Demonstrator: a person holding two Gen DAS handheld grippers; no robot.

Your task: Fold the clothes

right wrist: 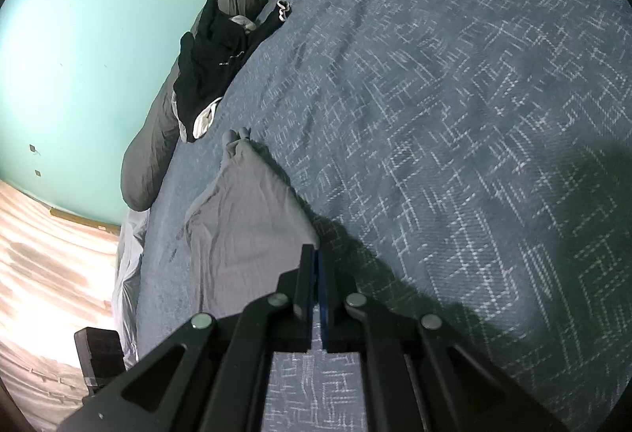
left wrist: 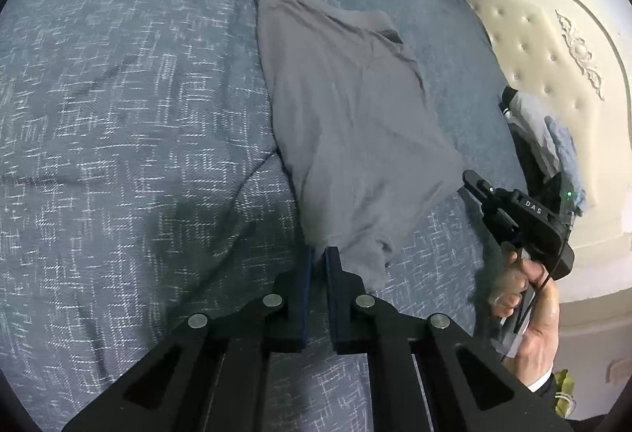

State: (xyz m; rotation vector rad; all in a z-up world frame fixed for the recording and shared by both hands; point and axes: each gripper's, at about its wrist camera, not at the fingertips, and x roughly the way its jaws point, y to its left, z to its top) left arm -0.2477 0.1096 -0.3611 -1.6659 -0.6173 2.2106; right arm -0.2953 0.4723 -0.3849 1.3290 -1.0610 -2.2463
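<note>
A grey garment (left wrist: 347,108) lies partly folded on the blue patterned bedspread (left wrist: 138,116), running away from me. In the left wrist view my left gripper (left wrist: 319,254) is shut on the garment's near corner, the cloth pinched between its dark pads. My right gripper (left wrist: 472,181), held by a person's hand (left wrist: 529,297), meets the garment's right corner. In the right wrist view the right gripper (right wrist: 316,252) is shut on a corner of the same grey garment (right wrist: 245,218), which stretches ahead toward a bunched tip.
A dark grey pillow (right wrist: 158,139) lines the bed's far edge with a black garment (right wrist: 209,64) on it. A cream tufted headboard (left wrist: 533,49) and a small pile of clothes (left wrist: 545,139) sit to the right. Wooden floor (right wrist: 47,254) lies beyond the bed.
</note>
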